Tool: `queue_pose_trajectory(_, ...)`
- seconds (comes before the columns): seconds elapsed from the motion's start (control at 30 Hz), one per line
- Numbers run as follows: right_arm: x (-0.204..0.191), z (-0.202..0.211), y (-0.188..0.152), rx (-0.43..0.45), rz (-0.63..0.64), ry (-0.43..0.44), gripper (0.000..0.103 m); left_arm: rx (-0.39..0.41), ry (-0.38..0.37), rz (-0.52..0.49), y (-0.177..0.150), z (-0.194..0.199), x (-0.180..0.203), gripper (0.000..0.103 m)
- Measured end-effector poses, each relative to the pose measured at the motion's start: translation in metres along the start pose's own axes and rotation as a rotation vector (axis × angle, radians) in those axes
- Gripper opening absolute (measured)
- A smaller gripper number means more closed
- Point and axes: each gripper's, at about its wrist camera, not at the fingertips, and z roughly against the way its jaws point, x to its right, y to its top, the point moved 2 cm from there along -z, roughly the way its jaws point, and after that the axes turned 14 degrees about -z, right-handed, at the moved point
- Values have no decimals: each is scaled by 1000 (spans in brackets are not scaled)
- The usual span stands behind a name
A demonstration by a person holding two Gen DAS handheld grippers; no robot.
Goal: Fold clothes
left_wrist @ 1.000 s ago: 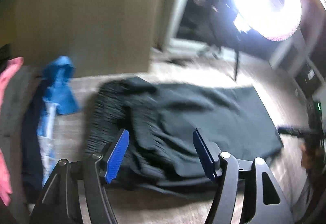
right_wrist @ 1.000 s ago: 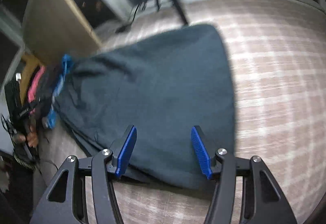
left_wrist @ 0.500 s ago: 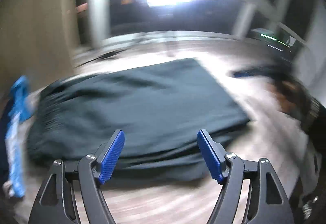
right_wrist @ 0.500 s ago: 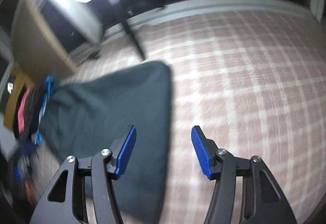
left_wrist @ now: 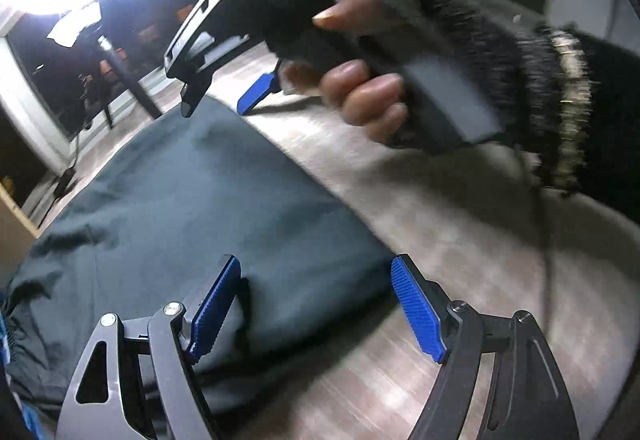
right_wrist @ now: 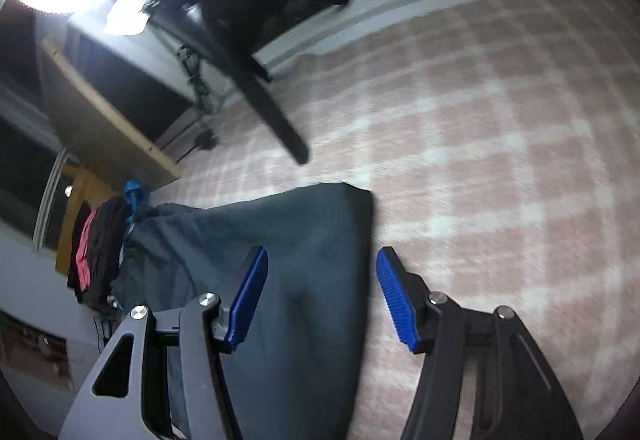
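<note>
Dark teal cloth, the garment (left_wrist: 192, 208), lies spread flat on the pale checked rug (right_wrist: 500, 144), and both views look down at its near end. Left tool (left_wrist: 316, 304) hangs with its blue pads spread wide, nothing between them but the garment's corner edge below; whether the left pad touches the cloth cannot be told. Right of that corner the rug runs bare. Right tool (right_wrist: 320, 296) is spread as well, straddling the garment's long right edge, one pad over the cloth, the other over open rug, and wide bare rug runs on to the right of the garment.

Only the left view shows the right hand (left_wrist: 360, 88), in a dark fingerless glove, gripping the right tool's handle above the garment's far corner. Only the right view shows the heap of clothes (right_wrist: 104, 240), pink, black and blue, bunched against the garment's far left end, and a dark slanted leg (right_wrist: 260, 100) landing on the rug just beyond the garment's far corner
</note>
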Motion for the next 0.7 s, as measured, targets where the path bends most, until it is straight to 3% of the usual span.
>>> queue_pose_trajectory(0.03,-1,-2,0,-8,3,15,55,-6,10,6,0,-3,-2,74)
queue_pose_trajectory(0.07,-1,-5,0,-20,-1,32,46,-11,7,12,0,-5,-4,72)
queue_pose_trajectory(0.1,0,-9,0,-35,-14,50,30,-10,-13,21,0,-6,-6,65)
queue_pose_trajectory(0.13,3,-14,0,-57,-42,67,22,-5,-38,32,0,-4,-9,52)
queue_pose_trajectory(0.17,7,-17,0,-70,-69,83,10,0,-63,43,0,-3,-12,46)
queue_pose_trajectory(0.2,10,-18,-1,-66,-94,95,8,6,-88,54,0,-2,-14,35)
queue_pose_trajectory(0.23,13,-18,-2,-63,-120,107,7,10,-95,60,1,1,-16,17)
queue_pose_trajectory(0.27,16,-17,-2,-57,-146,121,6,17,-100,72,1,5,-20,11)
queue_pose_trajectory(0.47,18,13,-1,7,-246,196,5,92,-169,188,2,40,-44,6)
queue_pose_trajectory(0.7,17,85,-7,122,-254,182,3,202,-238,165,24,87,-25,6)
